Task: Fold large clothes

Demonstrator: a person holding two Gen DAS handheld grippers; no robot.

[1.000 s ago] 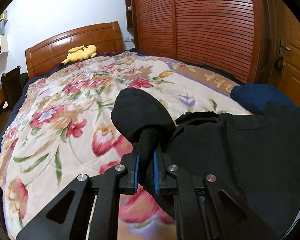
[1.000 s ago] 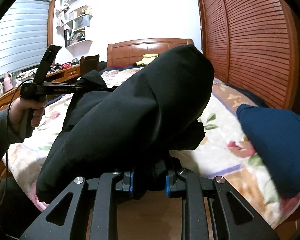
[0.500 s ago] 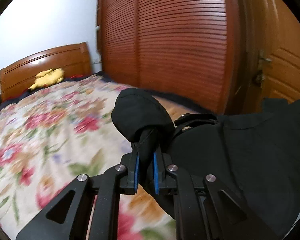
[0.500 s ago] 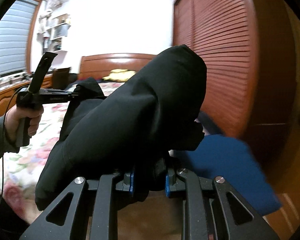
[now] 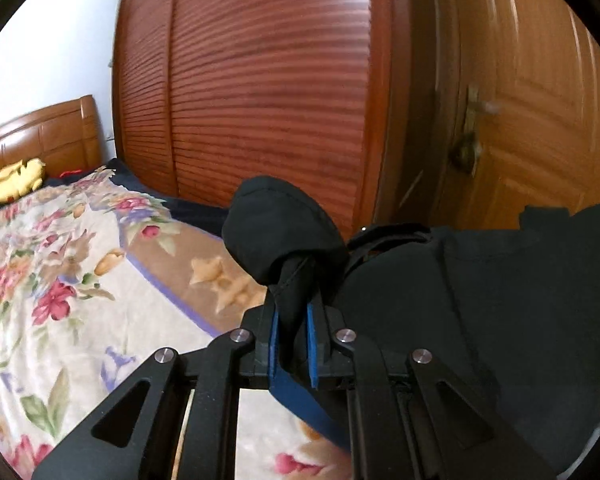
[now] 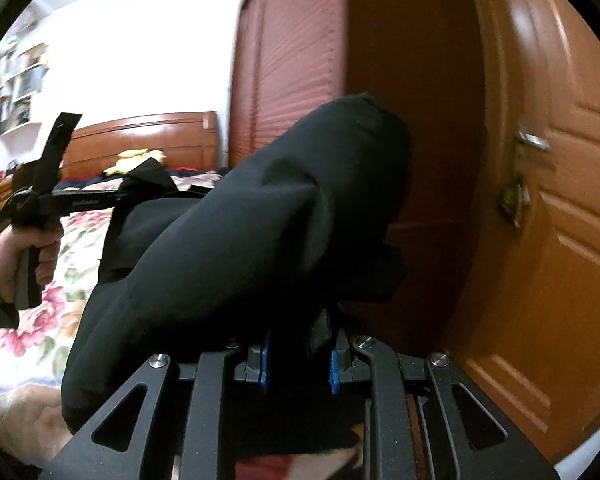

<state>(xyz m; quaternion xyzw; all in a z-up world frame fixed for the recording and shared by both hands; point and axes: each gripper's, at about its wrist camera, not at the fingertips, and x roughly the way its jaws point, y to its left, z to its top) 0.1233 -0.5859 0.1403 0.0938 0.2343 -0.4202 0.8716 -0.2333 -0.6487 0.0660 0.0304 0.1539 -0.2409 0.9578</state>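
A large black garment point(image 5: 480, 288) hangs in the air between both grippers above the bed. My left gripper point(image 5: 292, 336) is shut on a bunched black fold that bulges over its blue pads. My right gripper point(image 6: 298, 356) is shut on another thick part of the black garment point(image 6: 260, 220), which drapes over its fingers and hides the tips. In the right wrist view a hand holds the left gripper point(image 6: 112, 198) by its handle at the left, with the cloth stretched from it.
A floral bedspread point(image 5: 60, 300) covers the bed, with a wooden headboard point(image 5: 40, 132) and a yellow plush toy point(image 5: 16, 180) at its far end. A slatted wardrobe point(image 5: 260, 100) and a wooden door point(image 6: 560, 220) stand close ahead. A blue cloth point(image 5: 304, 404) lies under the left gripper.
Both grippers have swung to the right with the black garment still gripped. The views now face the wardrobe and door instead of the bed. The blue cloth has passed beneath the left gripper.
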